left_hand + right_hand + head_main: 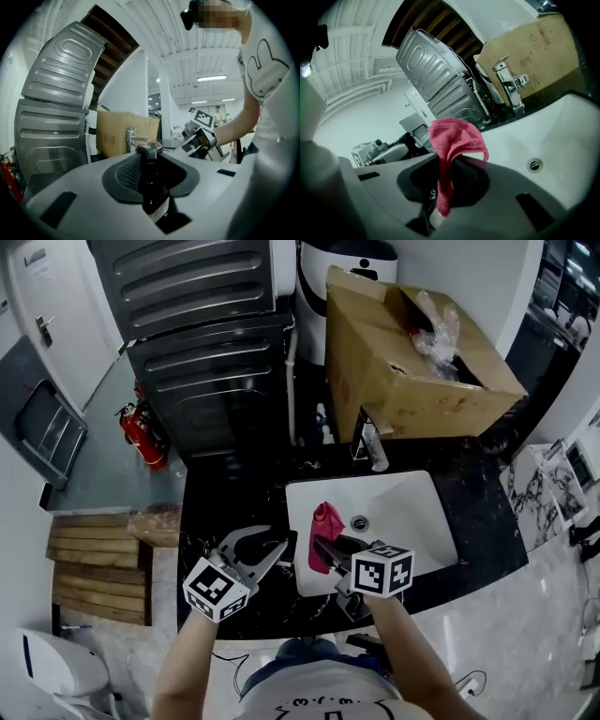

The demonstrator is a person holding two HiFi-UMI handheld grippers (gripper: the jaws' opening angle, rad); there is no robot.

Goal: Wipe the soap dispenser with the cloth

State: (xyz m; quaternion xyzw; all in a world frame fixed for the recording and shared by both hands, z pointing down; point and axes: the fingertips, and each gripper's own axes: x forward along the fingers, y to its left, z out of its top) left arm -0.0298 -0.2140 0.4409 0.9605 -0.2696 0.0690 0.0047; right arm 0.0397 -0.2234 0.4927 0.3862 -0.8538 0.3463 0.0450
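The left tool (150, 169) is closed on the dark soap dispenser (153, 190) above the counter (202, 507). Its long axis stands upright, pump head on top. The right tool (447, 180) grips the pink cloth (457, 136) over the sink (412, 512).

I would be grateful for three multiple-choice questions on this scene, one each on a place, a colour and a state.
1. Where is the cardboard box?
A. behind the tap
B. in the sink
C. on the floor

2. What colour is the cloth?
A. blue
B. pink
C. yellow

3. What does the left gripper hold?
A. nothing
B. a sponge
C. a dark bottle

Answers:
1 A: the head view shows the cardboard box just beyond the tap.
2 B: the pink cloth hangs from the right gripper.
3 C: its jaws are closed on the dark bottle.
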